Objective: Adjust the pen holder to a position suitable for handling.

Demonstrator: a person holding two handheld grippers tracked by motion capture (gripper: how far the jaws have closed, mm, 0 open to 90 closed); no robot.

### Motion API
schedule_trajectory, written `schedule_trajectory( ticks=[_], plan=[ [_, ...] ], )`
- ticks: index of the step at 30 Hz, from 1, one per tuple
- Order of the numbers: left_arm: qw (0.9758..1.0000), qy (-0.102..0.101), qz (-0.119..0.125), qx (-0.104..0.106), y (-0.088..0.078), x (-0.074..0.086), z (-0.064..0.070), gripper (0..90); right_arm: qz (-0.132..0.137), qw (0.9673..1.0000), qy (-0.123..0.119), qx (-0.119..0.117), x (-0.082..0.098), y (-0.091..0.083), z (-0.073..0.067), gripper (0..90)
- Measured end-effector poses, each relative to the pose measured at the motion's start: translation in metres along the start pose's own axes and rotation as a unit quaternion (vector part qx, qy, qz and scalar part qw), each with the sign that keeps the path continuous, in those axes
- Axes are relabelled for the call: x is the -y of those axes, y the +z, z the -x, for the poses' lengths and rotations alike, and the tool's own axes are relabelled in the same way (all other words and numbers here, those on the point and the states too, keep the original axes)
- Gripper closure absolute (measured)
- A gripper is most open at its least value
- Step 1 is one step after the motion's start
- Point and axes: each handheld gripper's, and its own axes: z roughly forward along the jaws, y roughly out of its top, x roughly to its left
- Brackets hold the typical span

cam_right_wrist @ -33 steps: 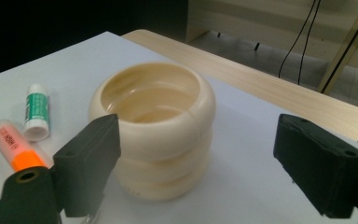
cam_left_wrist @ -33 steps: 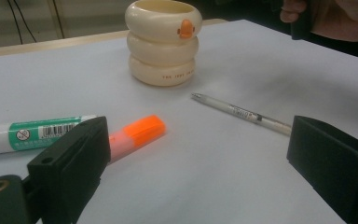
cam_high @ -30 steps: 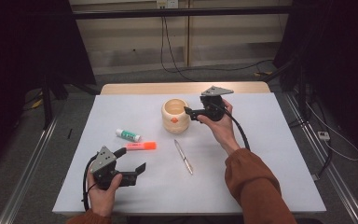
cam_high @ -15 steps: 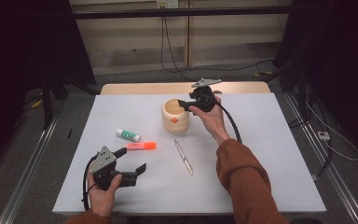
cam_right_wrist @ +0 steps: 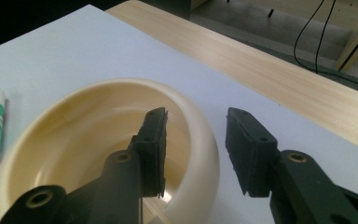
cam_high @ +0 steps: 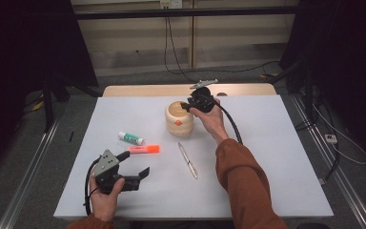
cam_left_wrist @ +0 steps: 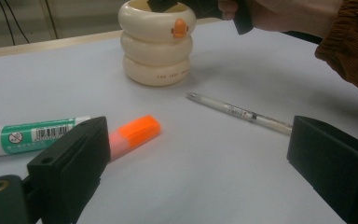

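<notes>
While your right gripper (cam_right_wrist: 193, 154) straddles the cream cup (cam_high: 179, 118) rim, jaws just closing, not yet pressing, your left gripper (cam_left_wrist: 205, 172) gapes wide on the tabletop (cam_high: 276, 157).

Cream cup glossy, black gripper pads matt, table cover smooth.

The cream, ring-stacked ceramic-looking cup (cam_right_wrist: 200, 135) had a smooth, glossy glaze, with a small orange bill moulded on its side. The right gripper (cam_right_wrist: 196, 149) carried black, matt, rubbery-looking pads with finely ribbed faces on hard black plastic arms; the left gripper (cam_left_wrist: 196, 154) had the same dull black blocks. The pale grey table cover (cam_high: 276, 143) looked smooth and matt, edged by a light, grained wooden strip (cam_right_wrist: 279, 70). The orange plastic highlighter (cam_left_wrist: 133, 135), the white-and-green plastic glue stick (cam_left_wrist: 28, 136) and the slim white plastic pen (cam_left_wrist: 237, 112) looked smooth.
</notes>
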Motion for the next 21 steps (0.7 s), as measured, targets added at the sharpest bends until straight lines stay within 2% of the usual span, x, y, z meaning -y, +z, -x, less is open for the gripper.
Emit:
schedule_trajectory(
  ticks=[2,5,11,15,21],
  plan=[
    [1.0,0.0,0.0,0.001,-0.0001,-0.0001,0.0001,5.8,0.0,1.0,0.007,-0.006,0.0017,0.0018,0.002,61.8],
    [1.0,0.002,-0.005,0.003,0.0006,0.0003,-0.001,5.8,-0.004,0.9999,0.002,-0.01,0.0024,0.0046,0.0009,68.2],
    [1.0,0.001,-0.005,0.003,0.0007,0.0002,-0.0006,5.8,-0.006,0.9999,0.009,-0.008,0.0021,0.0063,0.0022,70.1],
    [1.0,0.0,-0.005,0.004,0.0011,0.0003,-0.0003,5.8,-0.006,1.0,0.007,-0.003,0.0012,0.0062,0.0019,74.2],
    [1.0,-0.001,-0.006,0.005,0.001,0.0005,-0.001,5.8,-0.015,0.9998,0.0,0.01,0.0002,0.0045,0.0013,75.6]
  ],
)
